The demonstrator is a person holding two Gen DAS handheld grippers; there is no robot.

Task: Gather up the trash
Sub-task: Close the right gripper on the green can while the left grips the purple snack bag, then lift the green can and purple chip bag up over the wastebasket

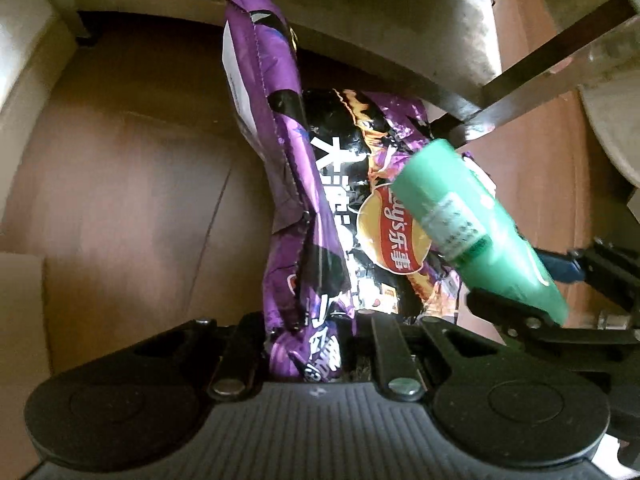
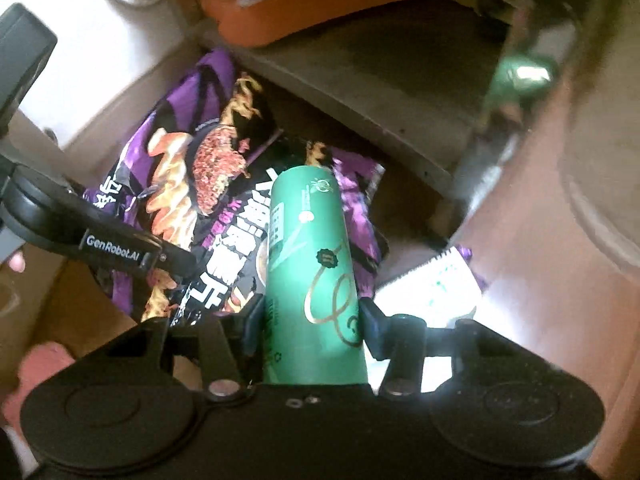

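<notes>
Two pieces of trash lifted over brown floor (image 1: 120, 200), beside a low grey shelf (image 2: 380, 92) carrying an orange case (image 2: 320, 4). Largest: purple crisp bag (image 1: 288, 184), crumpled, pinched at its lower end in left tongs (image 1: 316, 344), nearly closed on the foil. Smaller: green can (image 2: 308, 264), clamped across its body by right tongs (image 2: 312, 320), half wide, overlapping the bag. Smallest: white torn wrapper (image 2: 432, 284) below, near the can.
</notes>
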